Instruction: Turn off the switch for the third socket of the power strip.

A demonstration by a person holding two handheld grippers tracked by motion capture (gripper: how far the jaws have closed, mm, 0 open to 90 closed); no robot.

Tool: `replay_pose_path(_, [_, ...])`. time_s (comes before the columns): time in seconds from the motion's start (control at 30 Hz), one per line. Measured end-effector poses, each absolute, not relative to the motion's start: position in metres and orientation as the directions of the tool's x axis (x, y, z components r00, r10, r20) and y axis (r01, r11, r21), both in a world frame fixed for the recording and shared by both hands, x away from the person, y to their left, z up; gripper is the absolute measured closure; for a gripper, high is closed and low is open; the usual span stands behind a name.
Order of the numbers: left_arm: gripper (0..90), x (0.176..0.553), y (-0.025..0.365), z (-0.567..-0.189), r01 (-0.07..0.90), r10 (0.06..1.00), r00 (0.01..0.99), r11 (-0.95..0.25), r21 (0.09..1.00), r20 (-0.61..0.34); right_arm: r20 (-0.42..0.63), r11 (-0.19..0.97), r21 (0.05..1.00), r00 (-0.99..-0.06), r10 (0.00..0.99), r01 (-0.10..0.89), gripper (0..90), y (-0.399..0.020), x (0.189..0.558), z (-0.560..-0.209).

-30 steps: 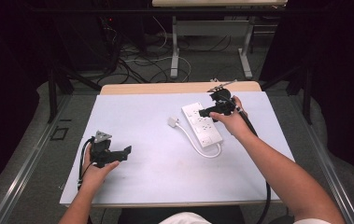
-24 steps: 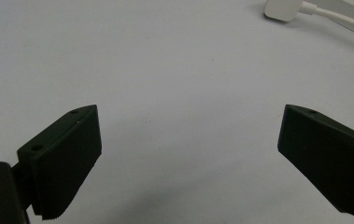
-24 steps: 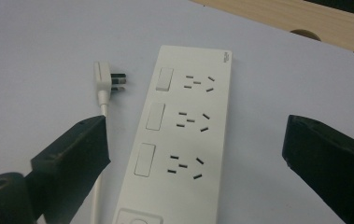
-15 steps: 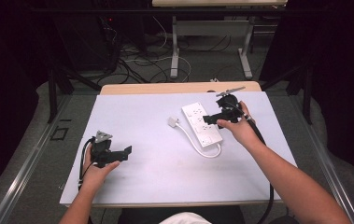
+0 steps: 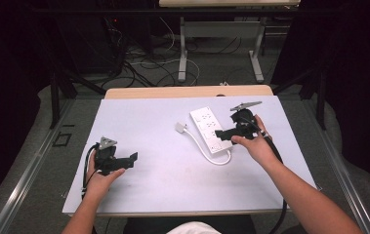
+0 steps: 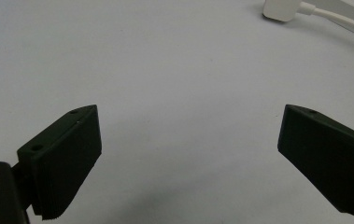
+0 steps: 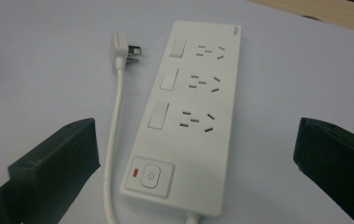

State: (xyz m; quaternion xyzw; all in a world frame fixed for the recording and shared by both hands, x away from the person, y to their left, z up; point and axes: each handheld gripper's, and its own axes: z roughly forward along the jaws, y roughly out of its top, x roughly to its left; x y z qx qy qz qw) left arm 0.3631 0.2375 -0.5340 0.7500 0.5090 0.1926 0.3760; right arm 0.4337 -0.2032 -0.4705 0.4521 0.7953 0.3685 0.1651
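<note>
The right gripper point(image 7: 195, 163) had just opened its jaws wide over the strip point(image 7: 193, 112), nothing pinched; the left gripper point(image 6: 188, 158) also gaped.

Pale lavender-grey counter point(image 5: 163, 170) with a wooden strip along its far edge, white power strip point(image 5: 210, 128) lying flat right of centre, its white cable point(image 5: 207, 152) looping on the surface, plug point(image 5: 180, 127) resting just left of it

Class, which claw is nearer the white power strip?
Right. The right claw hovers at the power strip; the left claw sits far across the table.
</note>
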Motion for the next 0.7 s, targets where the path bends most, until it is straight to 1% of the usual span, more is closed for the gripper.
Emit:
replay_pose_path(0.23, [6.0,0.363,0.237,-0.534,0.619,0.908,0.408,-0.195,0.761,-0.099,0.054,0.334,0.735,-0.541,0.839,0.591,0.0,-0.206,0.421,-0.479])
replay_pose_path(0.7, [6.0,0.362,0.236,-0.534,0.615,0.910,0.403,-0.190,0.765,-0.098,0.111,0.264,0.758,-0.516,0.849,0.597,0.0,-0.229,0.404,-0.501])
